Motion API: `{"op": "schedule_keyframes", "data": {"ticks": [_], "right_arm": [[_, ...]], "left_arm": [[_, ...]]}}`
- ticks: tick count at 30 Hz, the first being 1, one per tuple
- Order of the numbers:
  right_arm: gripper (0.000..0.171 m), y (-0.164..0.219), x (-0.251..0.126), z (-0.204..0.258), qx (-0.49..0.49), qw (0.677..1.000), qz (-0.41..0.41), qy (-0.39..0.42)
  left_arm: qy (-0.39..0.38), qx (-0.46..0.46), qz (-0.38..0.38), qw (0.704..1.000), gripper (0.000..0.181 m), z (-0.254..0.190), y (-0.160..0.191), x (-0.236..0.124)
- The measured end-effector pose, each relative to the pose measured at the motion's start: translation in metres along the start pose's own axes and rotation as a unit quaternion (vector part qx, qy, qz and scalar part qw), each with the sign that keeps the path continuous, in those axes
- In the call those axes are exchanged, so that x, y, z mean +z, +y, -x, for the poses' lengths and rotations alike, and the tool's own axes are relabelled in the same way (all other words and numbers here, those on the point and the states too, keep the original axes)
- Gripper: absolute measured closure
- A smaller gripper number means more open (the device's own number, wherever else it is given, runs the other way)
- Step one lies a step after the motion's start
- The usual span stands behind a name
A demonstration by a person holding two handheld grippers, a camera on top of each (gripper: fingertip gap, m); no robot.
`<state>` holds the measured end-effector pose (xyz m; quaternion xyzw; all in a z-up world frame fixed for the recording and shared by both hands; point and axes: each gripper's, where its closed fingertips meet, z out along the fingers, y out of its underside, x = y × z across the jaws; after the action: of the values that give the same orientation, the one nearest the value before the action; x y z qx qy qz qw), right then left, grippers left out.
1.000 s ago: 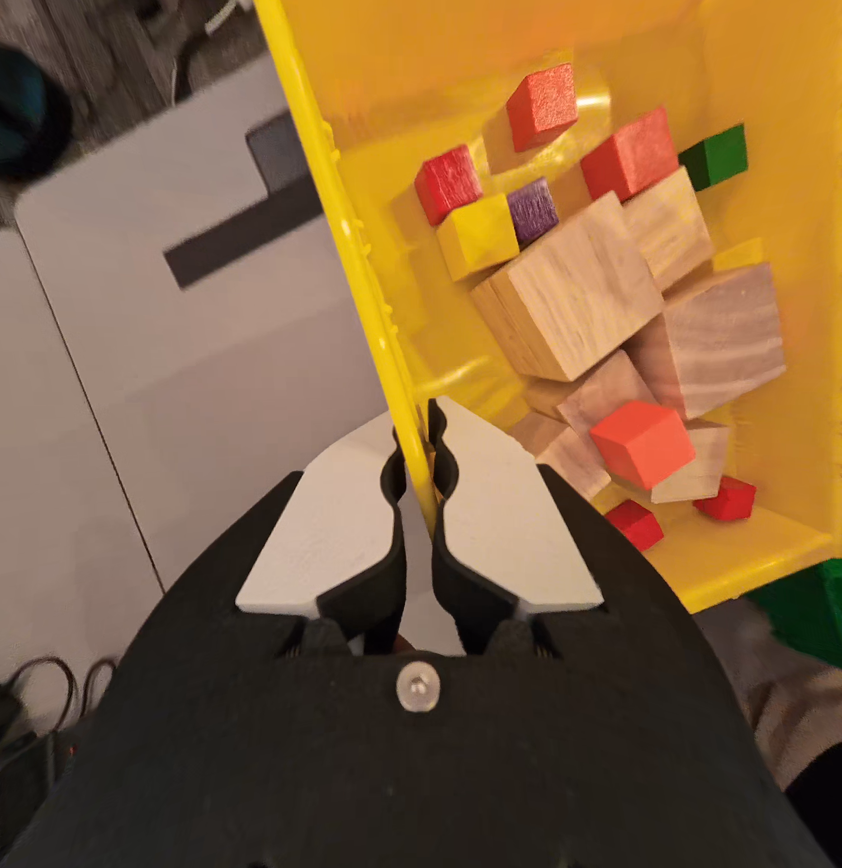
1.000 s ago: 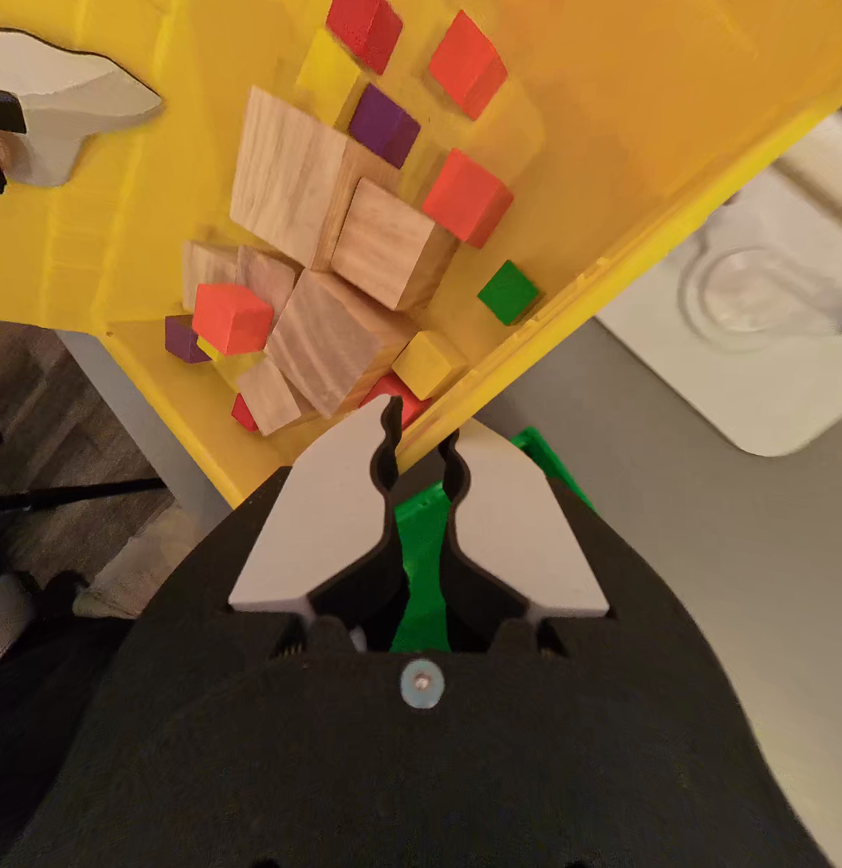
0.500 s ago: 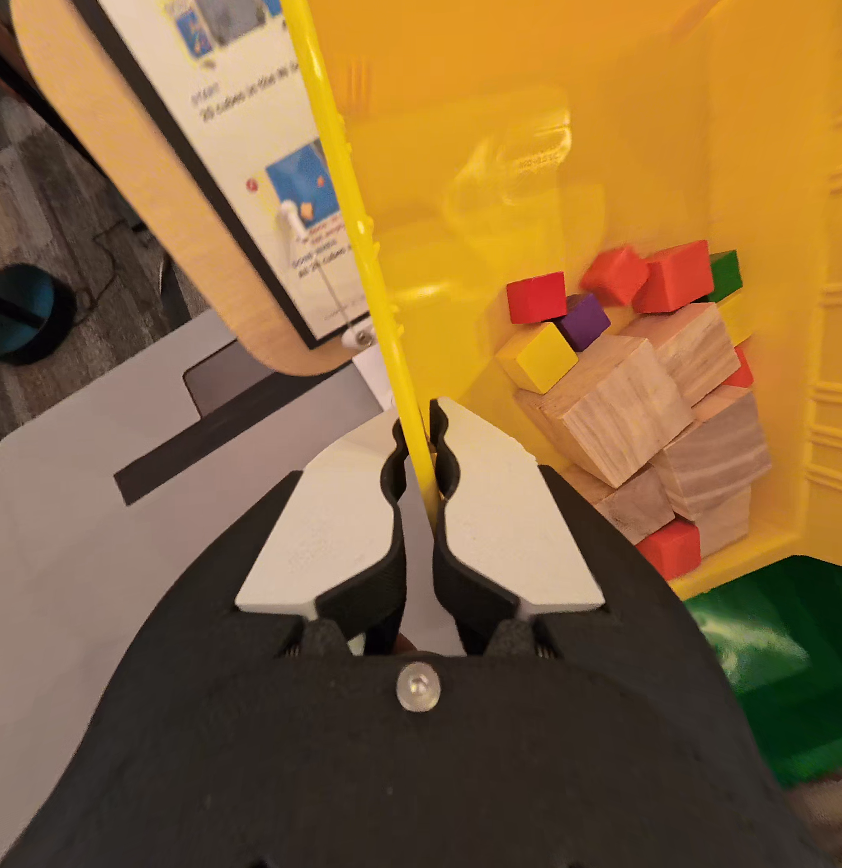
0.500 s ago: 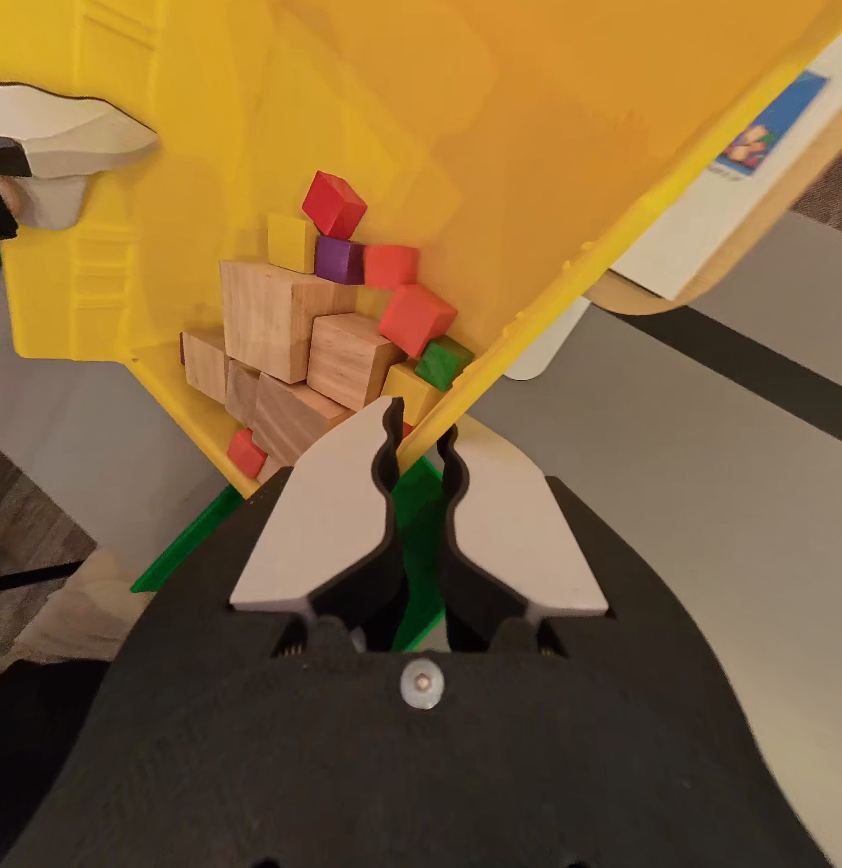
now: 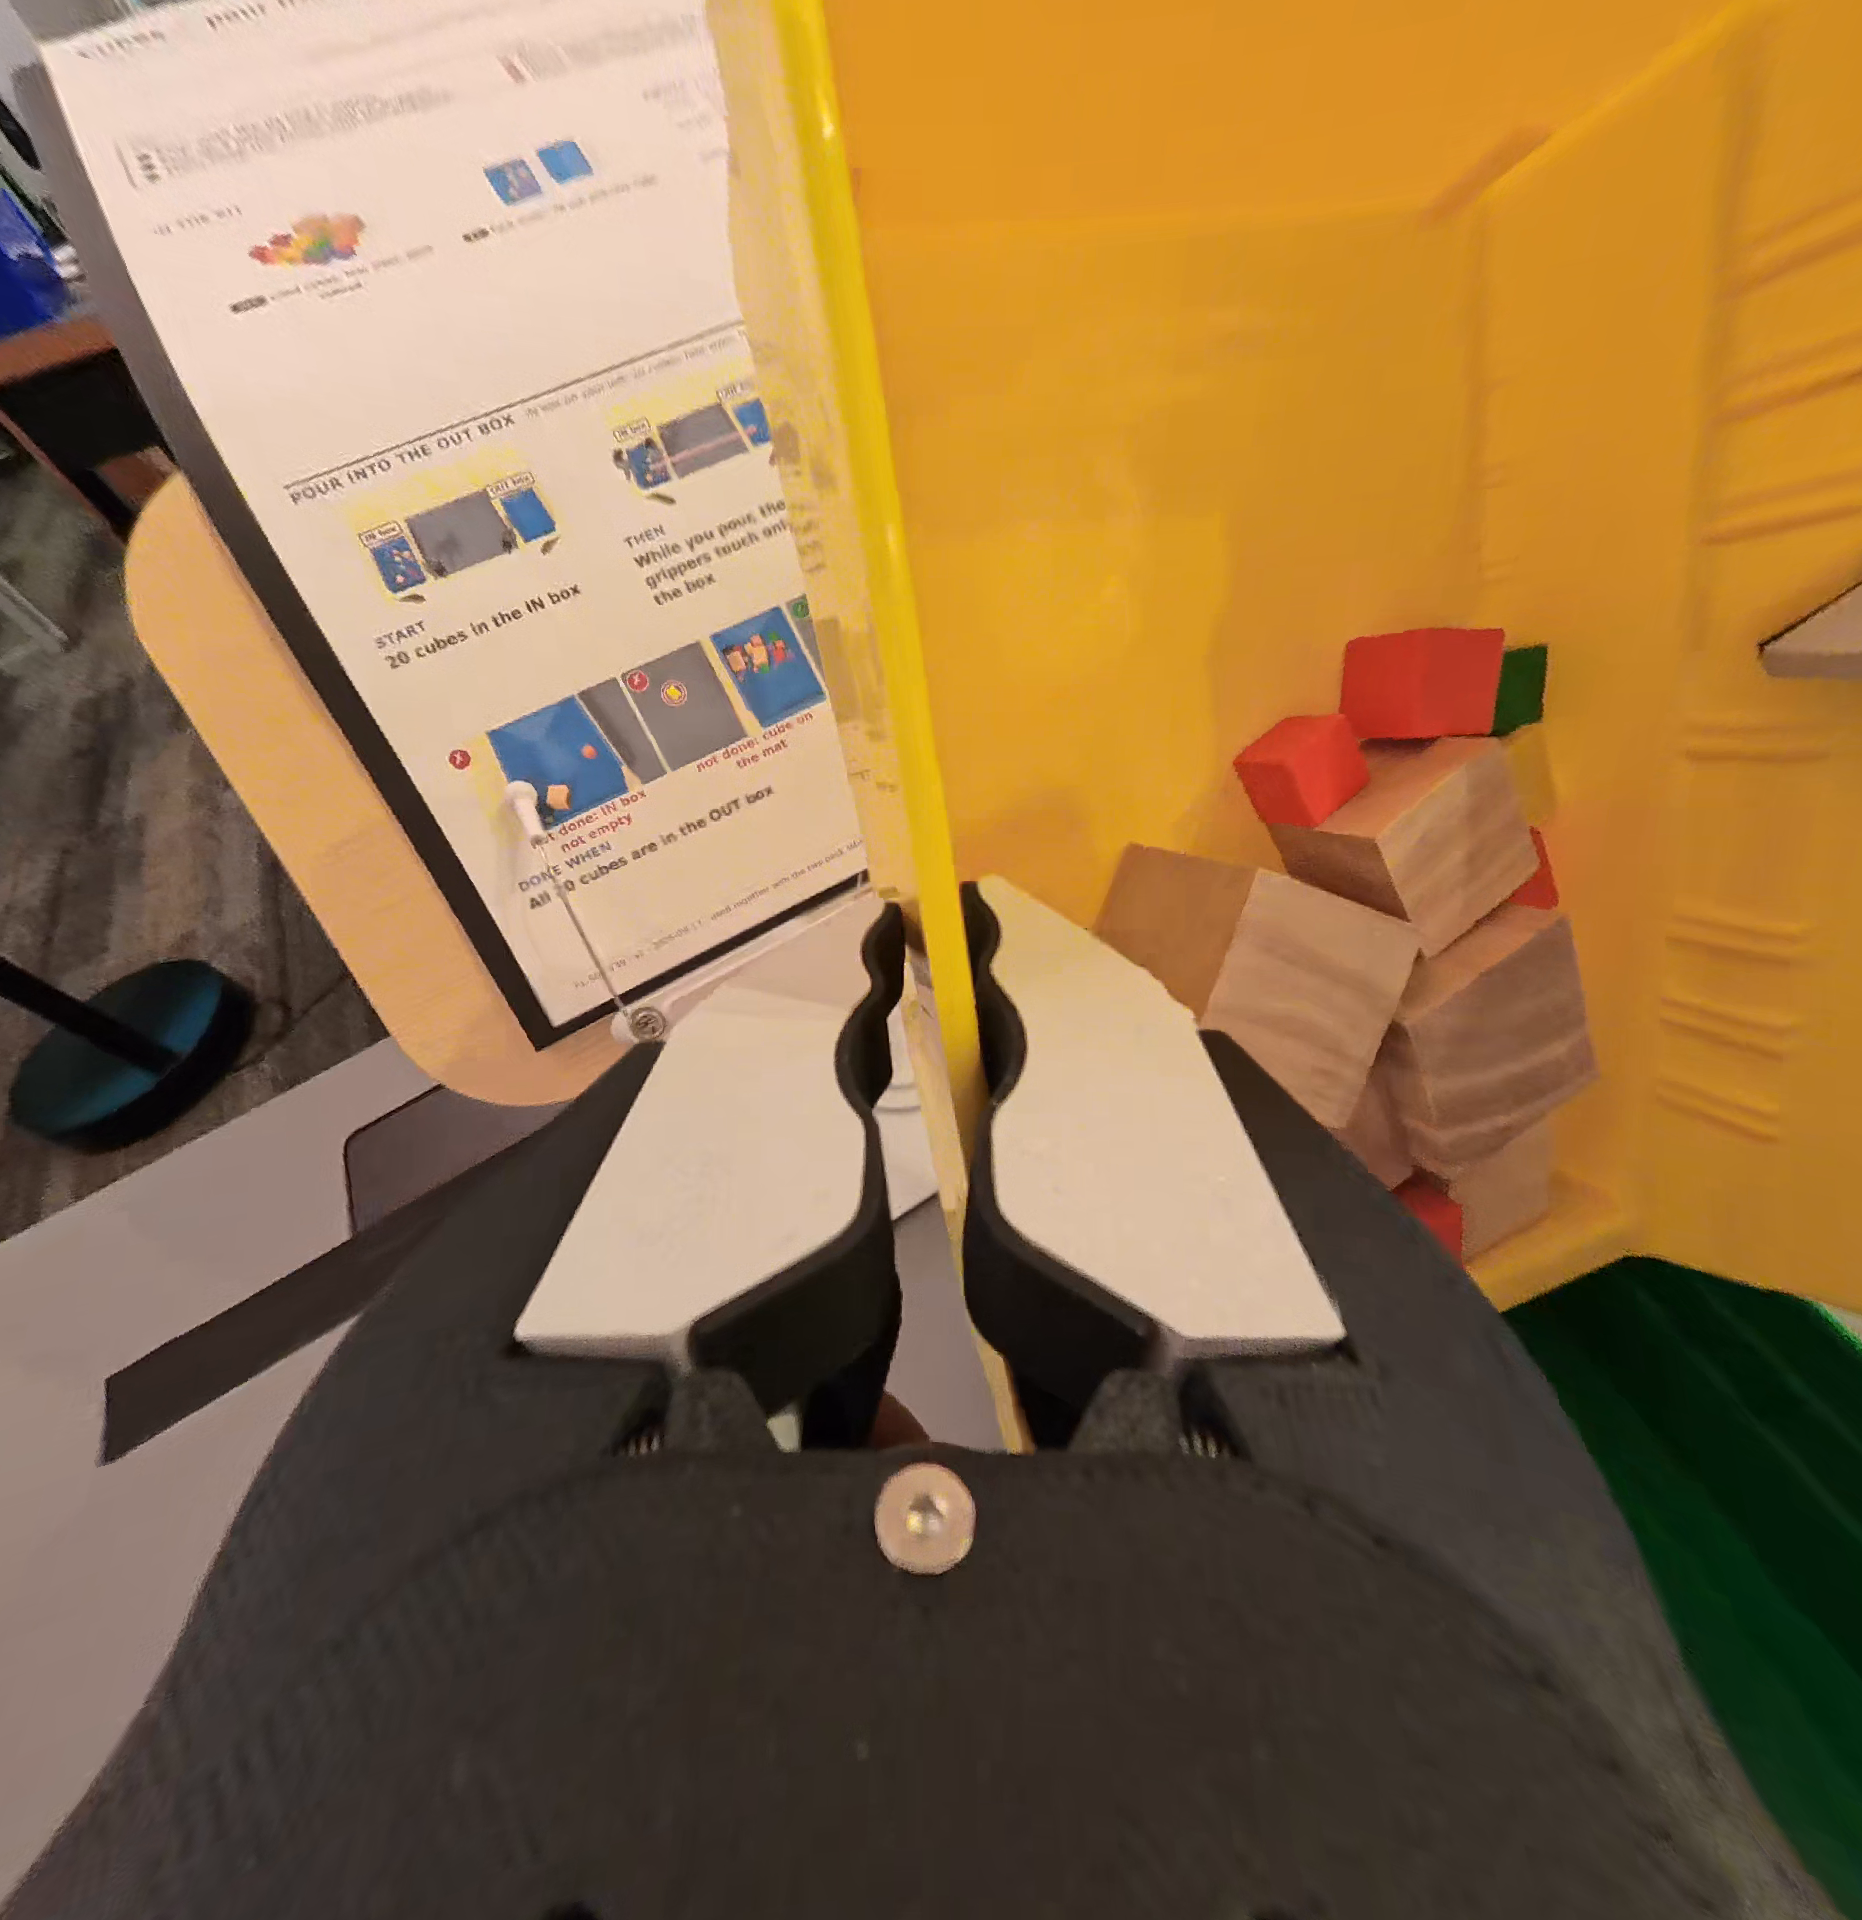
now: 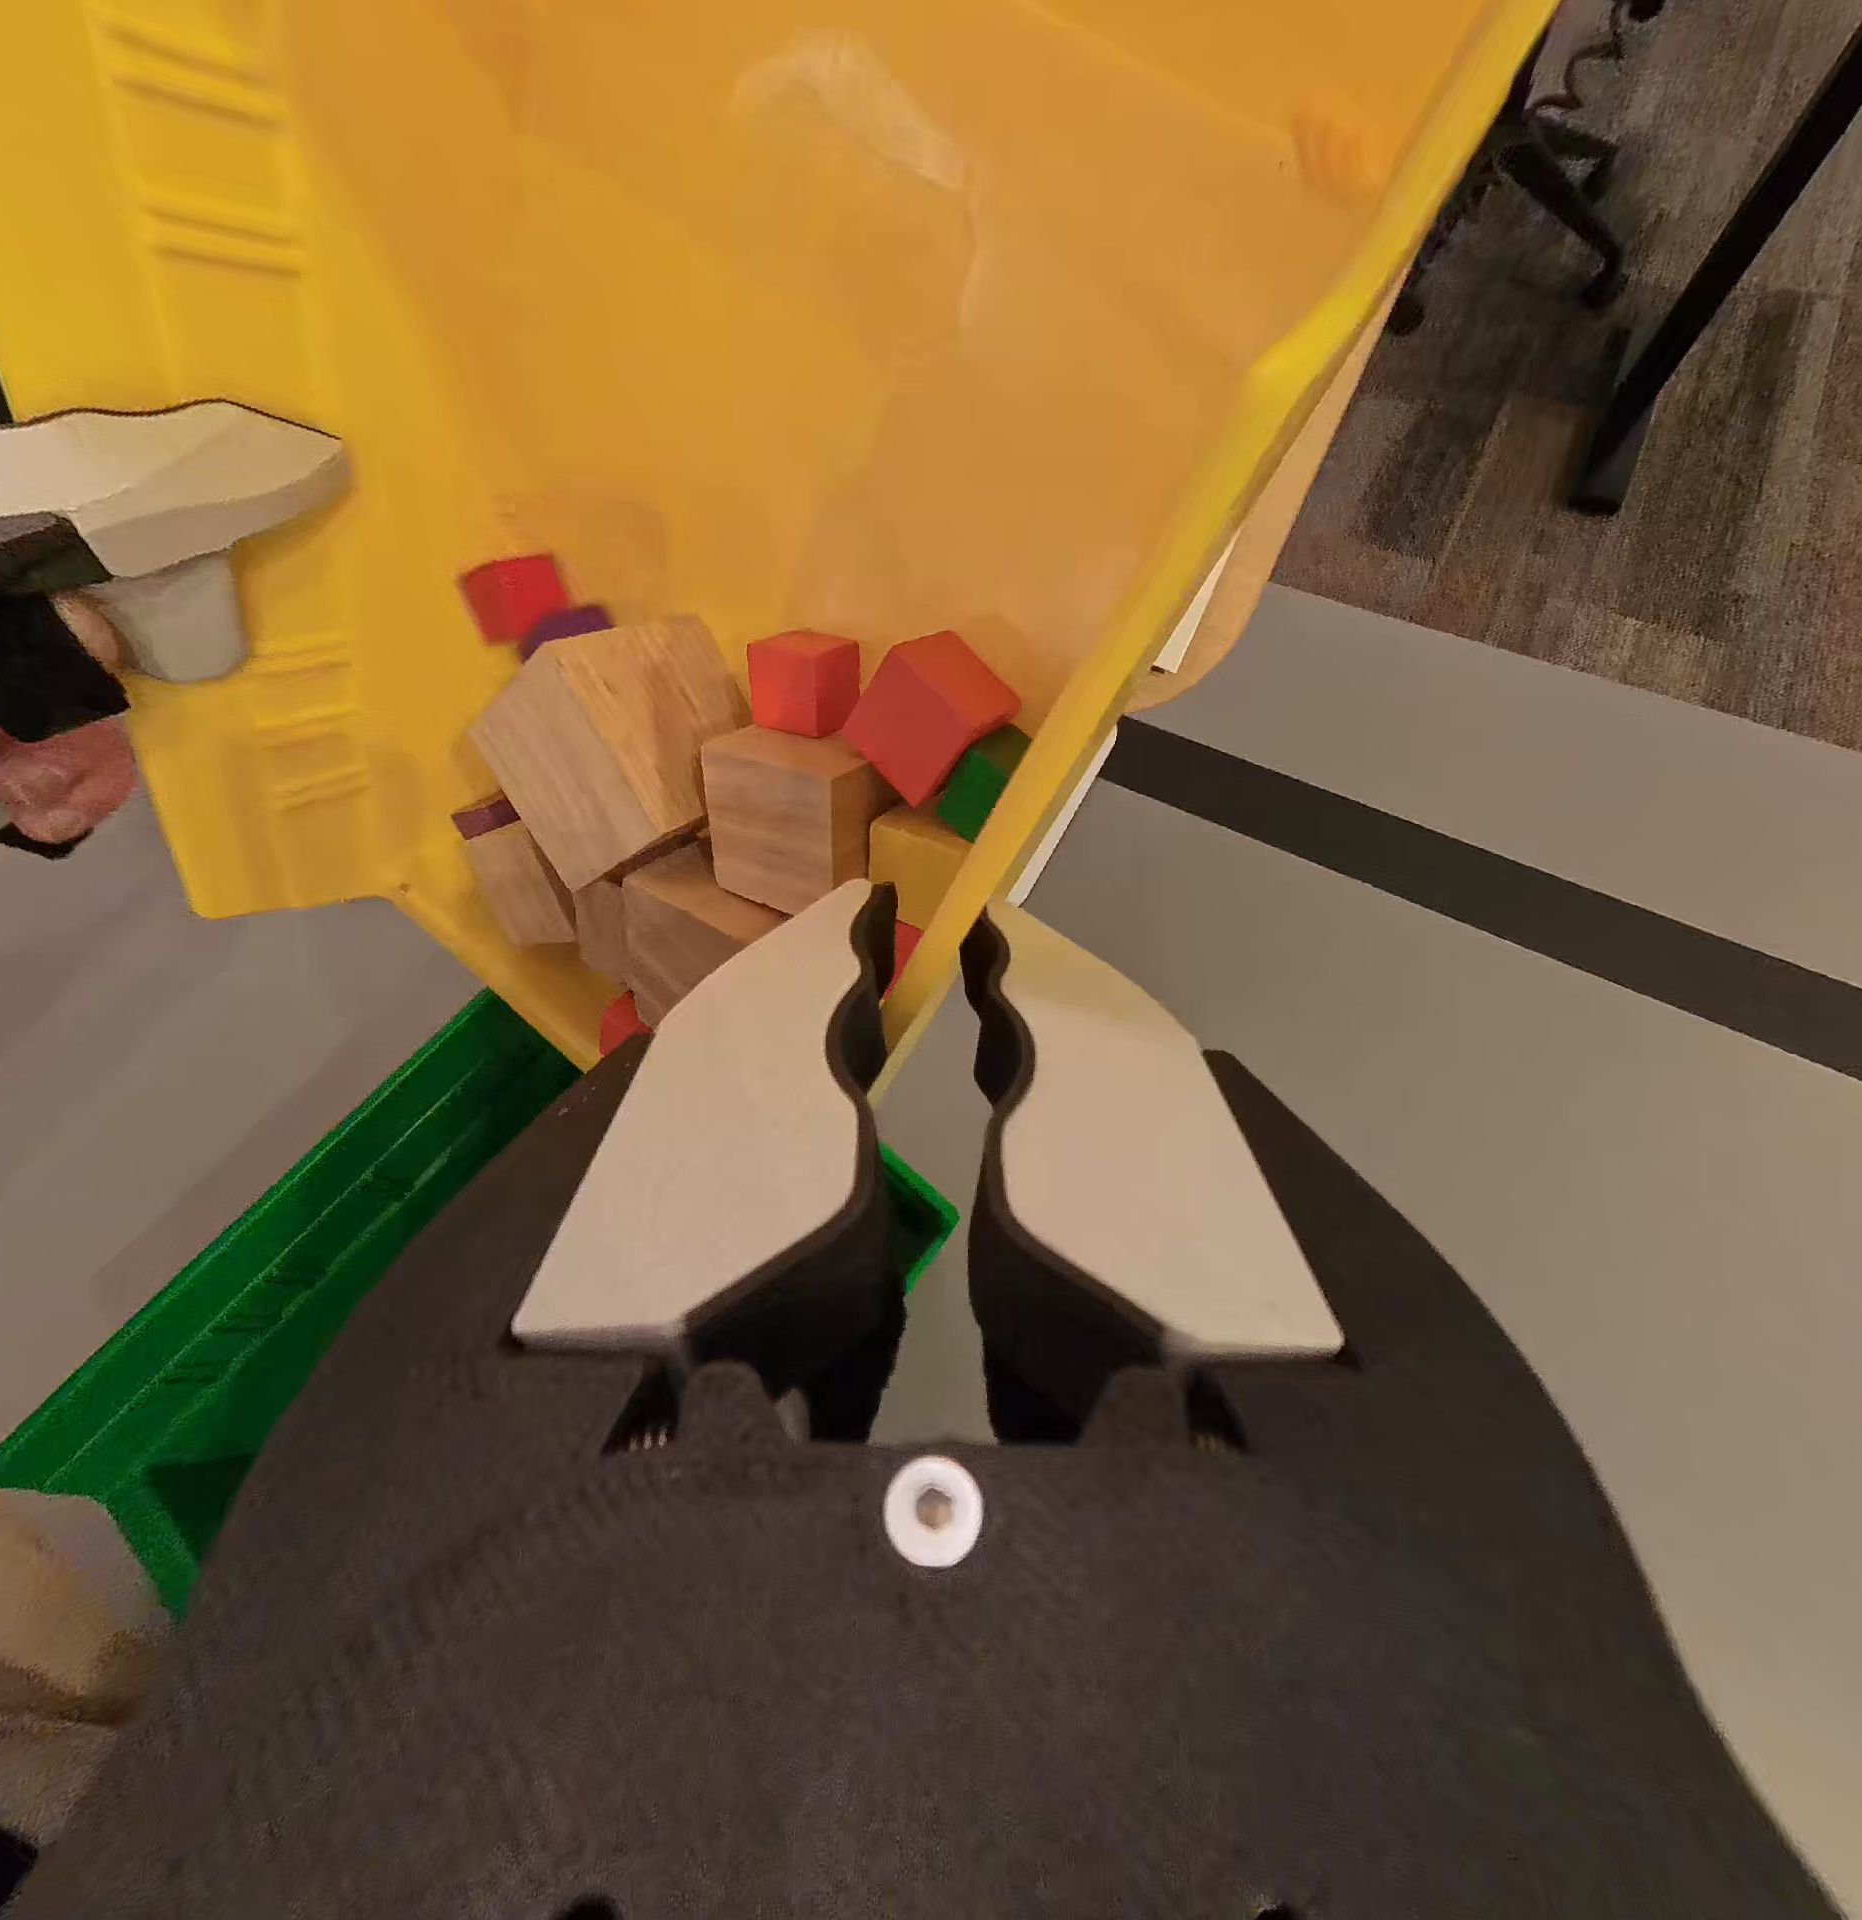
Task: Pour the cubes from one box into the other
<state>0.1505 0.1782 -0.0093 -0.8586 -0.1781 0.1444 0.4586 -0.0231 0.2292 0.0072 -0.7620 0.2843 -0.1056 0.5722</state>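
Observation:
A yellow box (image 5: 1218, 416) is tipped up steeply. My left gripper (image 5: 932, 914) is shut on its left wall. My right gripper (image 6: 922, 925) is shut on its opposite wall (image 6: 1166, 644). Wooden cubes (image 5: 1426, 997) and small red, green and purple cubes have slid into a heap at the box's lowest corner (image 6: 719, 779). A green box (image 6: 283, 1247) lies on the table directly below that corner; it also shows in the left wrist view (image 5: 1737, 1455). The left gripper's fingers (image 6: 179, 488) show at the left of the right wrist view.
A grey table (image 6: 1426, 1039) with a black stripe (image 6: 1529, 894) lies below. An instruction board on a wooden stand (image 5: 439, 520) stands behind the box. A dark round base (image 5: 116, 1049) and table legs (image 6: 1685, 312) stand on the carpet beyond the table.
The yellow box has been tilted steeper and lifted over the green box. The cubes slid down from a spread across the floor of the box into a heap in its low corner.

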Motion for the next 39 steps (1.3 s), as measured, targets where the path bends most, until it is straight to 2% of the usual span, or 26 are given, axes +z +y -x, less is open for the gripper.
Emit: {"op": "schedule_keyframes", "data": {"ticks": [1, 21, 39], "right_arm": [[0.164, 0.002, -0.001, 0.000, -0.004, 1.000, -0.004, 0.004], [0.163, -0.001, -0.027, 0.009, -0.060, 0.984, -0.163, 0.031], [0.160, 0.011, -0.041, 0.020, -0.066, 0.968, -0.241, 0.007]], "left_arm": [[0.004, -0.011, -0.008, 1.000, 0.170, -0.002, 0.000, 0.000], [-0.040, -0.035, -0.194, 0.980, 0.171, -0.017, -0.006, -0.029], [-0.020, -0.063, -0.266, 0.962, 0.169, -0.029, 0.006, -0.039]]}}
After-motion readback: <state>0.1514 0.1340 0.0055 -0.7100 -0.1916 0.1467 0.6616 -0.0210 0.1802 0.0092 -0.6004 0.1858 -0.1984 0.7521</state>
